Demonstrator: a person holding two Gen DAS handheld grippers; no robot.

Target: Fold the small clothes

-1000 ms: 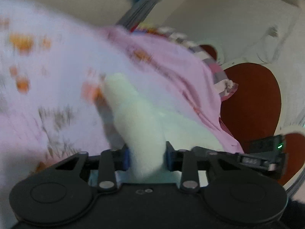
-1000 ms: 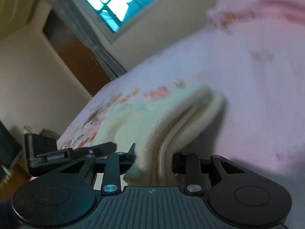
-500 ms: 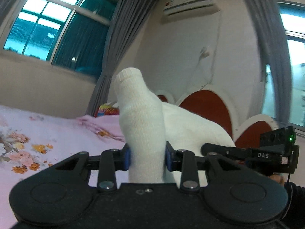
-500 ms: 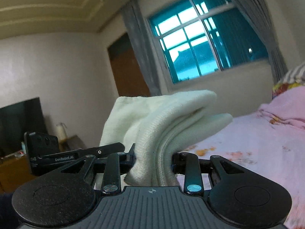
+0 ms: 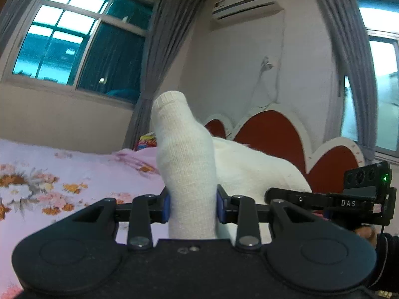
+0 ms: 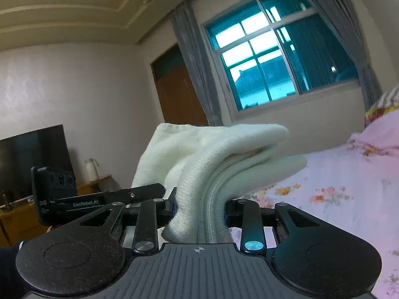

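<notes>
Two grippers clamp the same white sock [image 5: 184,154], each at one end, and the sock is held in the air above the bed [image 5: 62,174]. The left gripper [image 5: 192,209] has its blue-padded jaws pressed against both sides of a tubular section of the sock, whose rounded closed end stands upright above the jaws. The rest of the sock runs from that grip toward the right of the left wrist view, where the right gripper's body [image 5: 349,199], marked DAS, shows beside it with part of a hand [image 5: 366,233] under it. The right gripper [image 6: 200,211] is closed on a bunched, layered part of the sock [image 6: 224,154]; ribbed folds sit between its jaws, and the loose end bends over to the right above them. To the left of the sock in the right wrist view, the left gripper's body [image 6: 74,194] carries the marking GenRobot.AI. Below and beyond the sock, the bed carries a pink floral sheet [image 6: 336,186]. Behind the sock in the left wrist view stands a red headboard [image 5: 274,134] with a white scalloped border, with an air conditioner [image 5: 247,1] high on the wall above it. Left of the sock there is a window [image 5: 74,47] with grey curtains [image 5: 162,57]. In the right wrist view a dark screen [image 6: 32,159] and a brown door [image 6: 179,94] lie to the left of the sock.
</notes>
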